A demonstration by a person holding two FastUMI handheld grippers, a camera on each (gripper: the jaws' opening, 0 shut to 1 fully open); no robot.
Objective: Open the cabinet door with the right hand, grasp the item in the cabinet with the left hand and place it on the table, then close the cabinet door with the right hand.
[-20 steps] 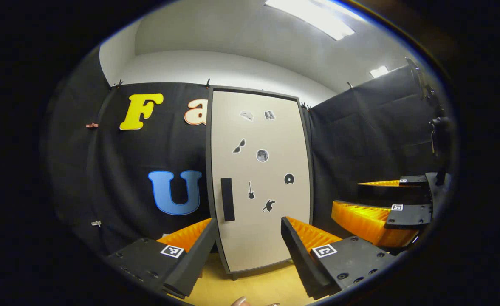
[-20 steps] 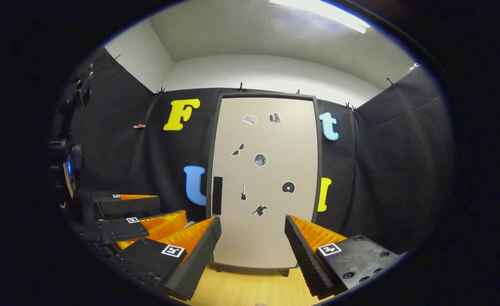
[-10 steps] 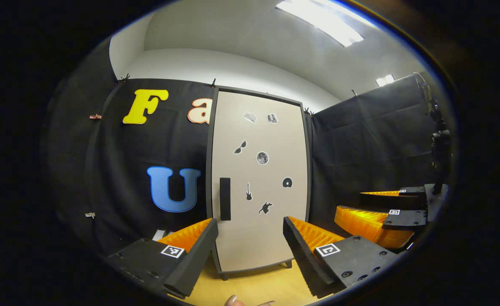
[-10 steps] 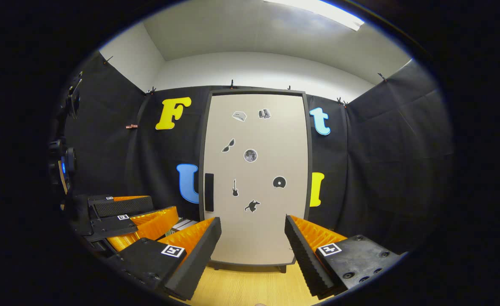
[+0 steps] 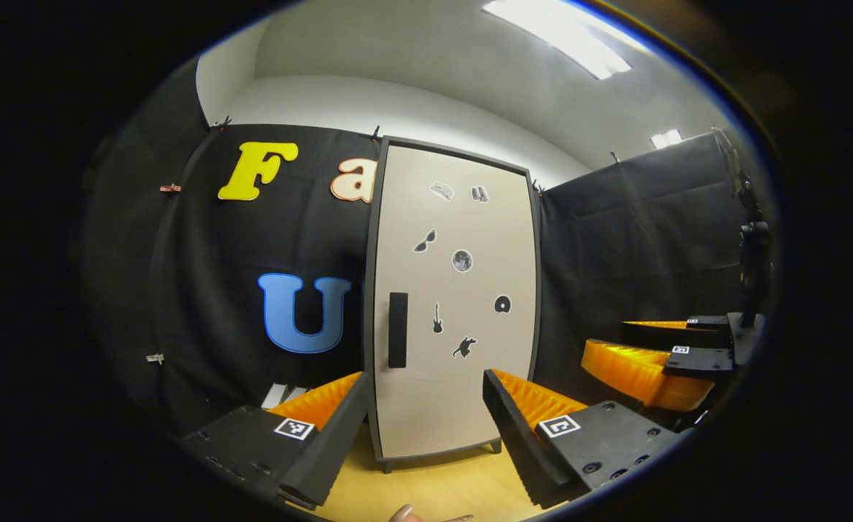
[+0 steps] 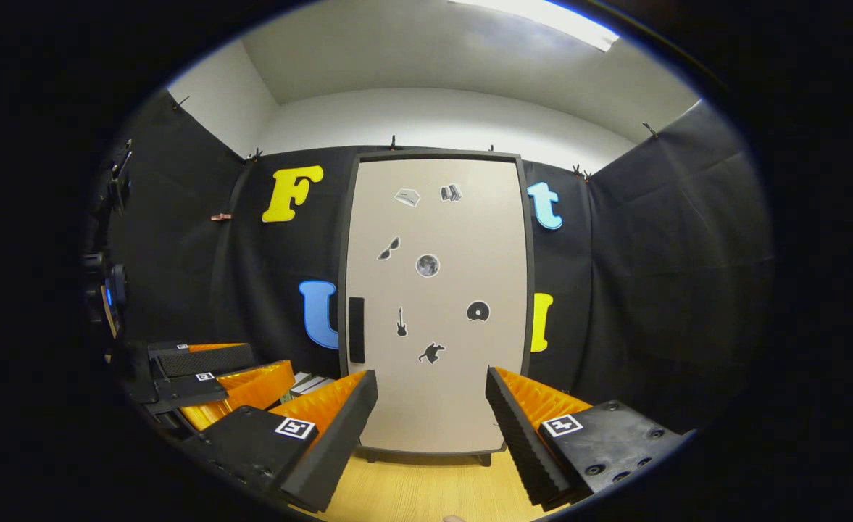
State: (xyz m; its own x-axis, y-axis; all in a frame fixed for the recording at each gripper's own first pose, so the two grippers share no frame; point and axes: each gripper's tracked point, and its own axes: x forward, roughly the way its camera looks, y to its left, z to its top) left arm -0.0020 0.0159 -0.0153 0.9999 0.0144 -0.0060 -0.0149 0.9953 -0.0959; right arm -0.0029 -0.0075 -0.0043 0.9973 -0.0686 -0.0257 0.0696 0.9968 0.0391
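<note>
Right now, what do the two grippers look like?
Left gripper and right gripper match: each has two wedge-shaped fingers with ribbed inner faces, fixed to flat plates dotted with screw heads. Every plate carries a square coded marker.

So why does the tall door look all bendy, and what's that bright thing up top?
Left gripper view: the fisheye lens bows the tall beige cabinet door at its edges, and the ceiling light panel glares white. Right gripper view: the door sits nearer the middle, so it looks straighter; everything is sharp, with no blur.
</note>
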